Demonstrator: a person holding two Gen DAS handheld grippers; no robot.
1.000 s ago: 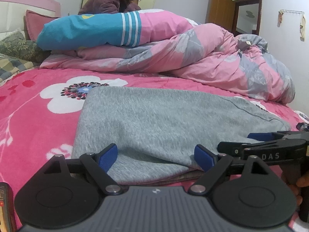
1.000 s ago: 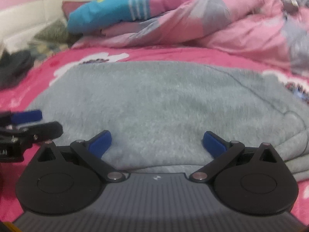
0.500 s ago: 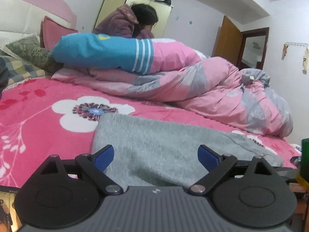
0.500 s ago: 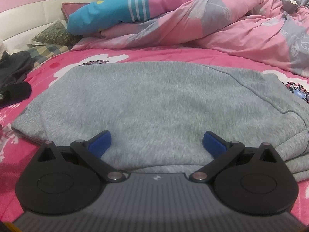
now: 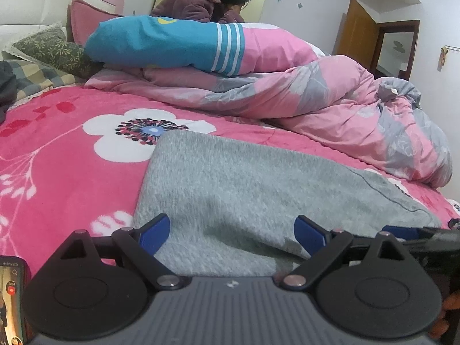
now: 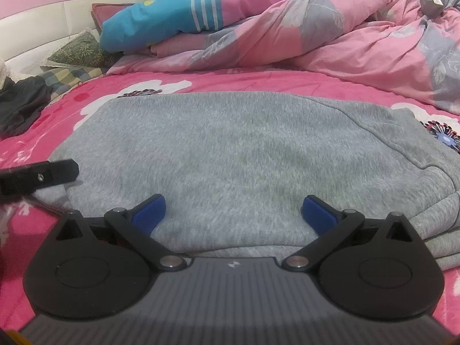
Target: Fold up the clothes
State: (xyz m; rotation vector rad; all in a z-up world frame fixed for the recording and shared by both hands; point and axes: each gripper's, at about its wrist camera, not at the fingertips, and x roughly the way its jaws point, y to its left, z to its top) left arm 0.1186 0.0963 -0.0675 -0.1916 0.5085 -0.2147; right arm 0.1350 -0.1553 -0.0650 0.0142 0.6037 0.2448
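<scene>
Rumpled pink quilt (image 5: pixel 330 106) on floral bedsheet (image 5: pixel 57 149); person (image 5: pixel 207 0) behind blue pillow (image 5: pixel 155 43).

Soft, even indoor light, no glare, fisheye bend at the rims.
Ahead of both tongs the grey garment (image 6: pixel 230 149) looks slightly soft, perhaps motion blur; faint shadow lies under its near fold; the corners go dark.

Garment (image 6: pixel 230 155) lies on bedspread (image 5: pixel 57 149); quilt (image 5: pixel 316 100) apparently behind it.
</scene>
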